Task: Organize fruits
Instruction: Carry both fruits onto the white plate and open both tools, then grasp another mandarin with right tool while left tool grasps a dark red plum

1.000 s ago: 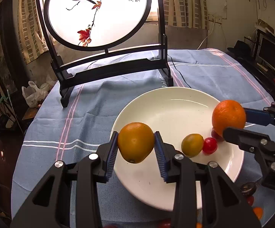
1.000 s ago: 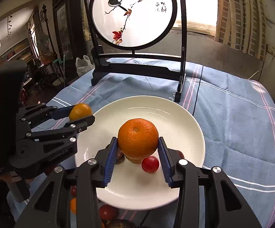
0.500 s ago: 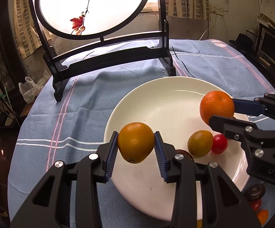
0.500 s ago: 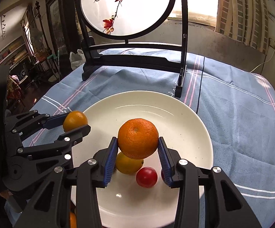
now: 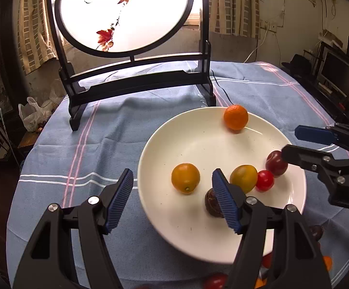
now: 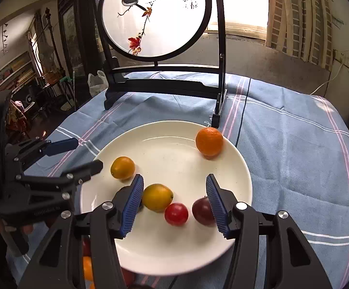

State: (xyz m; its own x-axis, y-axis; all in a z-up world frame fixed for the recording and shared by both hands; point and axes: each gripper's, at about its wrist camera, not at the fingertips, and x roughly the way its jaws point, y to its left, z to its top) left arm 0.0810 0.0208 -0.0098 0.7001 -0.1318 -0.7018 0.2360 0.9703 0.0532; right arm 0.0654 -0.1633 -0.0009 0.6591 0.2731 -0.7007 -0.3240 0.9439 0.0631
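A round table point(image 5: 150, 110), covered by a blue striped cloth, is seen to carry a white plate point(image 5: 174, 221), and most of the sorting is judged to be done: six fruits lie on it. An orange point(image 5: 236, 117) rests at the far rim, a yellow-orange fruit point(image 5: 185, 178) nearer the middle, then a second yellow fruit point(image 5: 243, 177), a dark plum point(image 6: 202, 210), a brown fruit point(image 5: 210, 204) and a red tomato point(image 5: 265, 180). Several small fruits point(image 5: 216, 282) are left on the cloth at the near edge. The left tongs point(image 5: 173, 197) and right tongs point(image 6: 173, 203) are opening, nothing gripped between them.
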